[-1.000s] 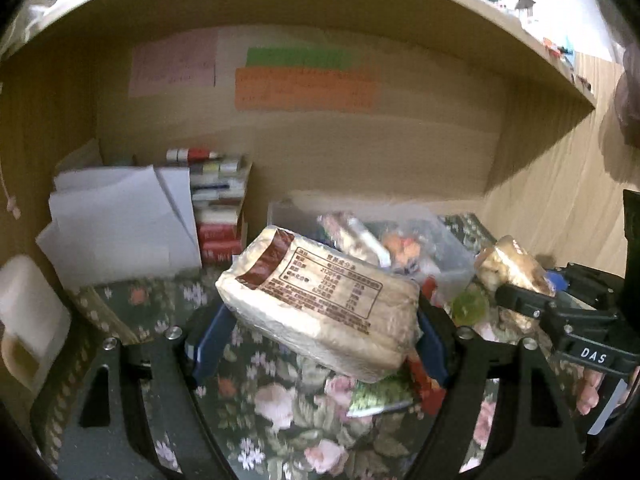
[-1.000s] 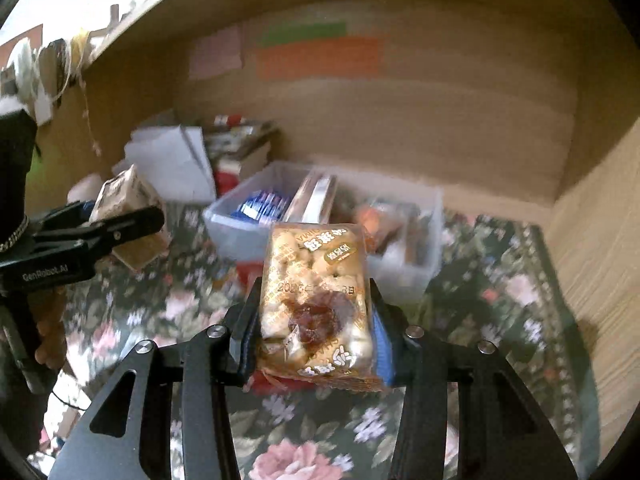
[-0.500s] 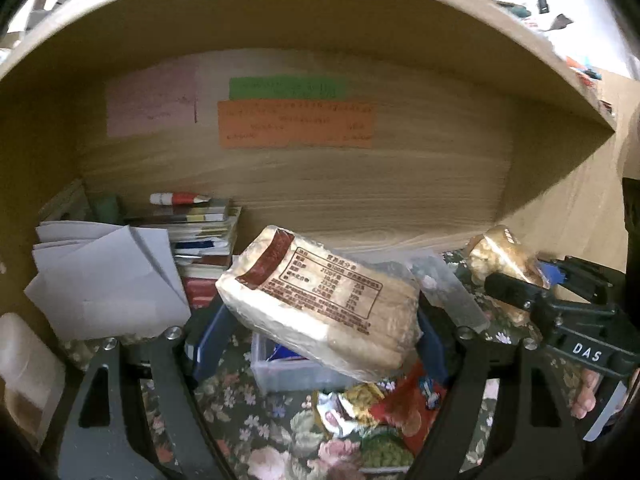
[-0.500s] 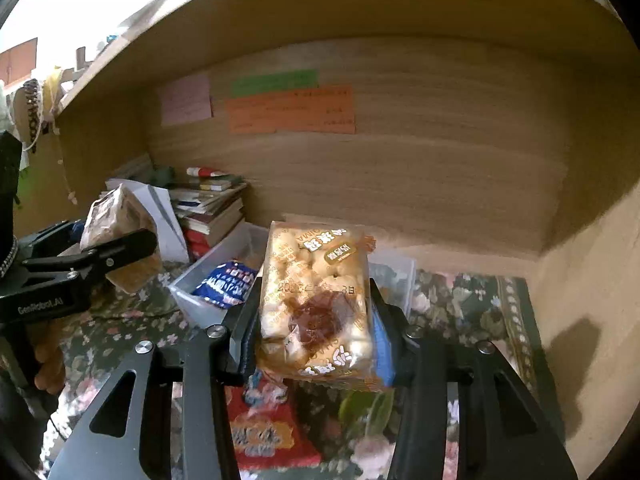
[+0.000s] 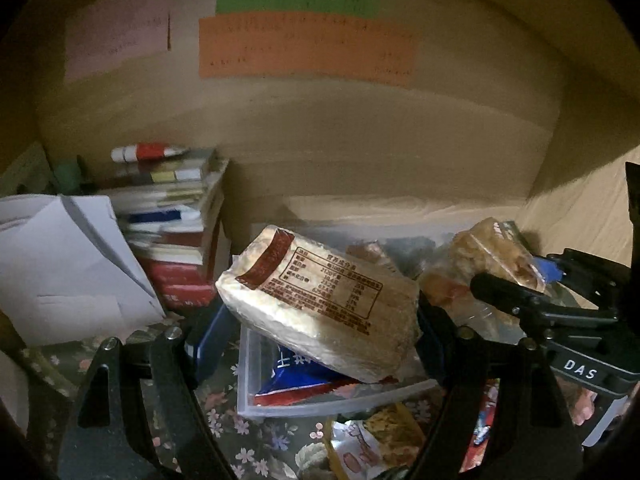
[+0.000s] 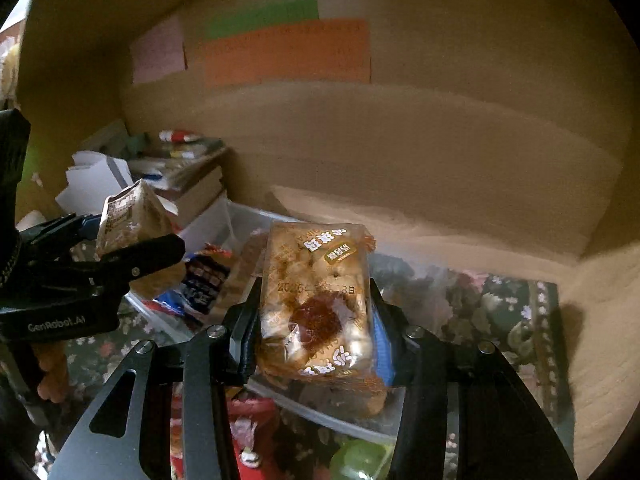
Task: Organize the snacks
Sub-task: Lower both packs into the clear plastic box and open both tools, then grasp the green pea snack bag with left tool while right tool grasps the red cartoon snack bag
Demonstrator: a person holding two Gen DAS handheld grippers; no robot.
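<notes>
Item 1. My left tool (image 5: 320,320): clamped across a pale wrapped cake block (image 5: 320,292), nutrition label up, the pack tilted with its far end raised. Change over the last second: the clear bin (image 5: 304,410), which lay ahead and off to the tool's right, now sits directly beneath and just ahead of the fingertips.

Item 2. My right tool (image 6: 316,320): clamped on a clear packet of golden pastry (image 6: 316,304), held lengthwise between the pads. Change: I have carried it forward and under the shelf; the bin rim (image 6: 320,420) now passes under the packet, where before it stood well ahead.

Item 3. Bin contents: a blue-and-red packet (image 5: 296,376) below my left tool; other wrappers further in, too dim to name.

Item 4. Still loose on the floral-clothed bench (image 5: 224,436): a foil snack pouch (image 5: 376,440) near side of the bin, below my left tool; a red packet (image 6: 256,416) and a green one (image 6: 360,460) below my right tool.

Item 5. Beyond, to the tool's left: stacked books (image 5: 176,240) and white paper (image 5: 68,264).

Judgement: both packs appear poised over the bin, so release looks to be the step in hand. The loose packets remain to collect.
</notes>
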